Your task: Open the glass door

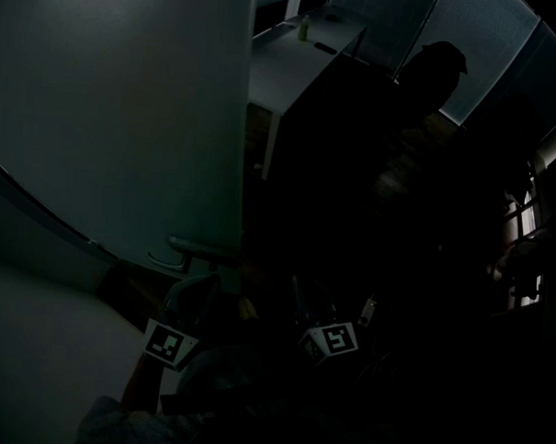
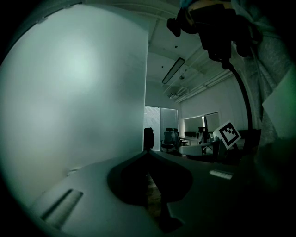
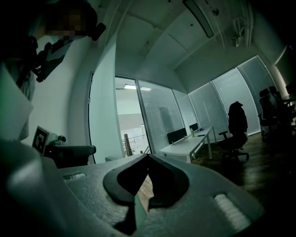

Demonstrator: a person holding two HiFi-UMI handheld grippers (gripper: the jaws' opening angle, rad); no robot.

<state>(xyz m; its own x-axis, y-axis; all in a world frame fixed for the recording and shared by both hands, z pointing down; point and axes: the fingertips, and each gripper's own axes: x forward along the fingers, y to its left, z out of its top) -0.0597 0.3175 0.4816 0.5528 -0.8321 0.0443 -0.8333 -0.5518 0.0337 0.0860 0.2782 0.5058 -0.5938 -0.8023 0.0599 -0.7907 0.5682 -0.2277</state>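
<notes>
Glass door (image 1: 126,118) is not gripped: left gripper (image 2: 148,152) and right gripper (image 3: 147,156) are both closed on nothing. Jaws should be opened and the handle (image 1: 187,248) clasped squarely before pulling.

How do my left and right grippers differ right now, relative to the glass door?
Left gripper points along the frosted glass door, which fills its view's left; right gripper faces the blinds and white desk. In the head view, the left sits near the door handle, the right further right. Both are shut, empty.
</notes>
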